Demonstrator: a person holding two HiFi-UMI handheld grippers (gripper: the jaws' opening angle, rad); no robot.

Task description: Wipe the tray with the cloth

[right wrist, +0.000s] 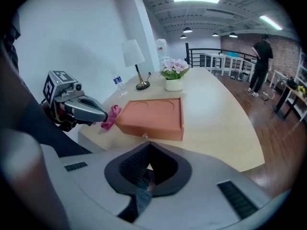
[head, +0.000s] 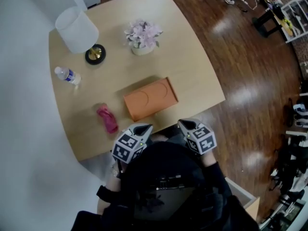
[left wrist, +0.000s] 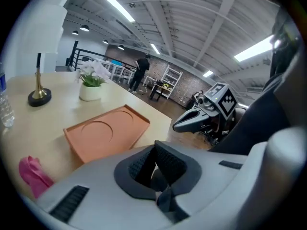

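A white wall (head: 24, 105) runs along the left side of the table (head: 192, 71). Near that side stand one lamp (head: 77, 30) at the back and one bottle (head: 67, 75), which lies close to the left edge. One pink cloth (head: 108, 119) lies bunched up near the front edge, just left of the tray and not touching it. The left gripper (head: 143, 129) hangs at the front edge, near the cloth, with its jaws shut and nothing in them. One orange tray (head: 150, 99) sits in the middle, a bit turned, close to the front edge; it has two round dents in it. One pot of flowers (head: 143, 36) stands behind it, well apart. The right gripper (head: 185, 124) hangs at the front edge near the tray's right corner, jaws shut and holding nothing too. That makes two grippers. The table is bare right of the tray and between the tray and the flowers. Past the right edge is brown floor (head: 250, 95).
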